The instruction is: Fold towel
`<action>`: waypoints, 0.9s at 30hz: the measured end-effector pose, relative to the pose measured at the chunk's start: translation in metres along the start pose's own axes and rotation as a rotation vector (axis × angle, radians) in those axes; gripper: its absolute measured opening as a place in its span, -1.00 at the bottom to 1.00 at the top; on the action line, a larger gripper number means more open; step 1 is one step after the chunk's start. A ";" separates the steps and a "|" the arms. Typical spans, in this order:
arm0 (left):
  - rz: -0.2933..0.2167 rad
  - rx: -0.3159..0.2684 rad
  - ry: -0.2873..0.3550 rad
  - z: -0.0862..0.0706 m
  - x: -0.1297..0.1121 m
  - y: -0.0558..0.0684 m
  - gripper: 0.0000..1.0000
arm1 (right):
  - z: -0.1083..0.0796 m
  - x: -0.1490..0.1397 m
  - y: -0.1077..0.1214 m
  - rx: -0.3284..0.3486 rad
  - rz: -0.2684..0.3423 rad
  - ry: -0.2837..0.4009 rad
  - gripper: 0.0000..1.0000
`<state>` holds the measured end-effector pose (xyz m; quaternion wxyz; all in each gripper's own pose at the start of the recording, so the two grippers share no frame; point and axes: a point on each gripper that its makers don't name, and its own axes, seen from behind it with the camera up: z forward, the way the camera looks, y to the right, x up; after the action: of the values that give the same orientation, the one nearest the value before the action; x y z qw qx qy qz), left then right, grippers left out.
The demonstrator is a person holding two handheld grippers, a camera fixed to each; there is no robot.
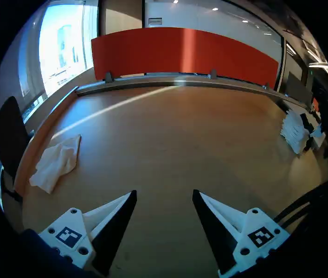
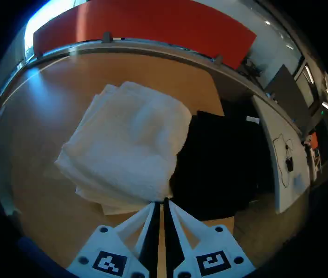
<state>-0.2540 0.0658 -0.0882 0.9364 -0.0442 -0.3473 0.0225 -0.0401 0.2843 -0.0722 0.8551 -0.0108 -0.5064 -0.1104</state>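
We see the left hand-held gripper [image 1: 164,192] with its two fingers spread wide apart and nothing between them, just bare wood. It hovers over the wooden desk [image 1: 173,139].

The crumpled towel [image 1: 54,162], white, lies loose and unfolded at the desk's left edge, well apart from that gripper's fingers. A black chair [image 1: 8,134] stands just beyond that edge, with a bright window [image 1: 64,51] behind it. A red partition [image 1: 182,51] runs along the far side of the desk. At the far right of the left gripper view we see a pile of white folded cloth with some dark items beside it, too small to make out.

In the right gripper view, the right hand-held gripper [image 2: 164,201] has its fingers drawn together, with only a thin slit between them. Its tips sit at the near edge of the folded towel stack [image 2: 126,148]. We cannot tell whether any cloth is pinched.

The stack is several white towels laid flat one on another, squared roughly, resting on the desk. A black item [image 2: 224,162] touches the stack's right side; we cannot tell what it is. Farther right stands a white desk [image 2: 279,153] with a thin cable [image 2: 284,153] lying on it.
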 end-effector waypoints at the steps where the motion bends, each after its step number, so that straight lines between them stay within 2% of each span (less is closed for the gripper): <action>1: 0.001 -0.001 0.001 0.000 0.000 0.000 0.78 | 0.000 0.000 0.000 0.000 0.002 0.004 -0.89; 8: 0.004 -0.004 -0.002 0.001 0.000 0.000 0.77 | -0.004 0.003 -0.001 -0.002 0.007 0.024 -0.85; 12: 0.003 -0.006 -0.001 0.001 0.000 0.000 0.77 | -0.007 0.004 0.001 -0.011 0.005 0.032 -0.73; 14: 0.003 -0.007 -0.001 0.001 0.000 0.001 0.78 | -0.008 0.004 0.002 -0.017 0.005 0.037 -0.55; 20: -0.001 -0.007 -0.001 0.001 -0.001 0.000 0.78 | -0.013 0.003 0.006 -0.038 0.008 0.046 0.23; 21: -0.001 -0.007 -0.001 0.001 -0.001 0.000 0.78 | -0.014 0.003 0.006 -0.039 0.010 0.049 0.31; 23: -0.002 -0.008 0.000 0.001 -0.001 0.000 0.77 | -0.016 0.003 0.006 -0.039 0.012 0.056 0.39; 27: 0.001 -0.011 0.000 0.002 -0.001 0.001 0.77 | -0.020 0.006 0.003 -0.031 0.022 0.075 0.40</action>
<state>-0.2556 0.0667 -0.0875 0.9362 -0.0492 -0.3474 0.0210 -0.0193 0.2835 -0.0761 0.8743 -0.0254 -0.4722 -0.1094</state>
